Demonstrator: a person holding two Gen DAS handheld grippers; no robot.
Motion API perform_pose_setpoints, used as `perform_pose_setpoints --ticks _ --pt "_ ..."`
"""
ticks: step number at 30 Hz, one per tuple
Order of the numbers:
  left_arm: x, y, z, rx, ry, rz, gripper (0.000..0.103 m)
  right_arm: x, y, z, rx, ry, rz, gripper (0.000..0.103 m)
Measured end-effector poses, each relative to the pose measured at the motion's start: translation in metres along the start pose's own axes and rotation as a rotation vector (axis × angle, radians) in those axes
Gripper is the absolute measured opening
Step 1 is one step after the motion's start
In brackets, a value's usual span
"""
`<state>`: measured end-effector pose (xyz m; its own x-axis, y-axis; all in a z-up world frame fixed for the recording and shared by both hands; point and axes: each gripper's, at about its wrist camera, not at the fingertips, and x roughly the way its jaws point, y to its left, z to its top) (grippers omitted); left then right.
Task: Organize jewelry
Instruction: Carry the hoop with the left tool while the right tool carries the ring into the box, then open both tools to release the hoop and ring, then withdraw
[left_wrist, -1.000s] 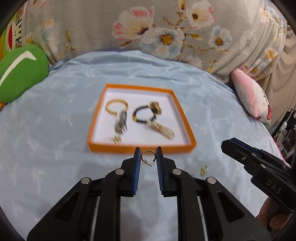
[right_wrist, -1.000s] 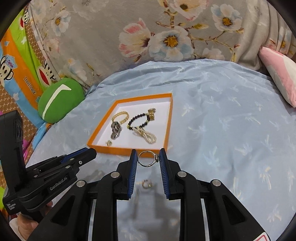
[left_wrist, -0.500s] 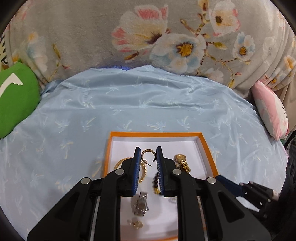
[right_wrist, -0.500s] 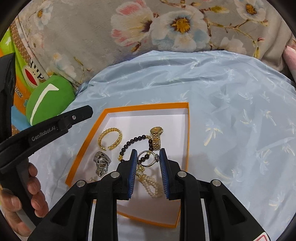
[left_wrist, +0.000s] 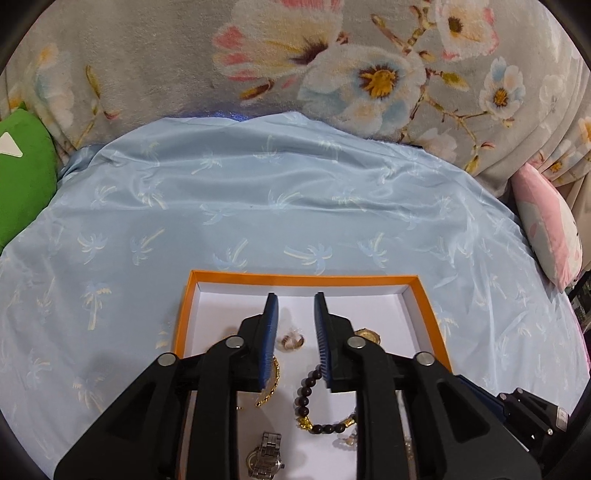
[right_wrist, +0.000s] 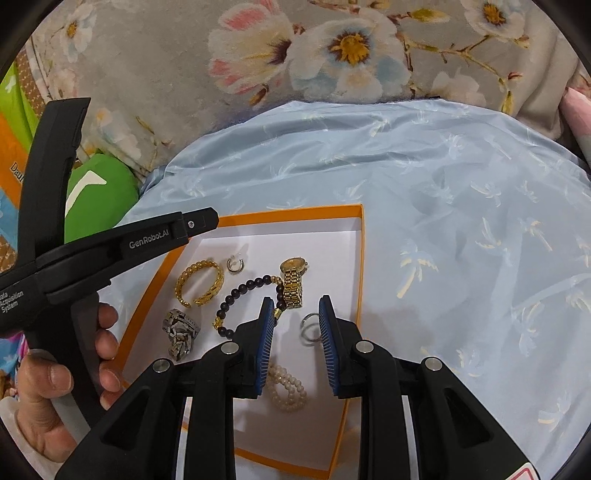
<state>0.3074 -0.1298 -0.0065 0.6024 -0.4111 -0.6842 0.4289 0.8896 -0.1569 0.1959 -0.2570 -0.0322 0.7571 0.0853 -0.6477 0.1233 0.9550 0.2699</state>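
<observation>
An orange-rimmed white tray (left_wrist: 303, 276) (right_wrist: 360, 258) lies on the blue cloth. My left gripper (left_wrist: 295, 299) is open over the tray; a small gold earring (left_wrist: 291, 341) lies on the tray floor between its fingers, and also shows in the right wrist view (right_wrist: 235, 265). My right gripper (right_wrist: 296, 304) is open over the tray; a silver ring (right_wrist: 310, 328) lies on the tray between its fingers. The tray also holds a gold bangle (right_wrist: 199, 282), a dark bead bracelet (right_wrist: 240, 295), a gold watch (right_wrist: 293, 282), a silver watch (right_wrist: 180, 332) and a pearl strand (right_wrist: 288, 387).
A blue palm-print cloth (left_wrist: 295, 206) covers the round surface. A floral blanket (left_wrist: 295, 55) rises behind it. A green cushion (left_wrist: 22, 173) sits at the left and a pink pillow (left_wrist: 550, 236) at the right. The left gripper's body (right_wrist: 110, 251) crosses the right wrist view.
Both grippers moved forward over the tray and opened. The earring dropped from the left gripper and the ring from the right one; both now lie in the tray.
</observation>
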Motion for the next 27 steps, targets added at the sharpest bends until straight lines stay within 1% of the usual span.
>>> perform_pose_setpoints --ticks 1,2,7,10,14,18,21,23,27 --pt "-0.002 0.001 0.001 -0.002 -0.007 -0.001 0.033 -0.003 0.001 -0.001 -0.001 -0.005 0.001 0.024" --pt "-0.004 0.001 0.001 -0.003 -0.014 -0.002 0.036 -0.006 0.001 -0.002 -0.005 -0.010 -0.002 0.024" --pt "-0.033 0.009 -0.006 -0.020 -0.042 -0.008 0.036 -0.031 0.001 -0.012 -0.002 -0.033 0.010 0.024" --pt "-0.061 0.013 -0.022 -0.014 -0.069 0.010 0.036 -0.054 0.001 -0.026 -0.011 -0.051 0.000 0.024" --pt "-0.097 0.014 -0.057 -0.019 -0.073 0.033 0.036 -0.084 -0.001 -0.055 -0.011 -0.060 -0.007 0.024" --pt "-0.122 0.011 -0.105 -0.020 -0.035 0.055 0.036 -0.107 -0.003 -0.089 -0.002 -0.042 -0.023 0.024" --pt "-0.133 0.007 -0.142 -0.029 -0.003 0.062 0.036 -0.117 -0.005 -0.113 0.000 -0.024 -0.049 0.024" --pt "-0.137 0.005 -0.161 -0.044 0.023 0.051 0.036 -0.121 -0.006 -0.127 -0.004 -0.011 -0.072 0.026" --pt "-0.143 0.001 -0.189 -0.078 0.051 0.035 0.036 -0.119 -0.015 -0.145 0.019 0.023 -0.095 0.027"
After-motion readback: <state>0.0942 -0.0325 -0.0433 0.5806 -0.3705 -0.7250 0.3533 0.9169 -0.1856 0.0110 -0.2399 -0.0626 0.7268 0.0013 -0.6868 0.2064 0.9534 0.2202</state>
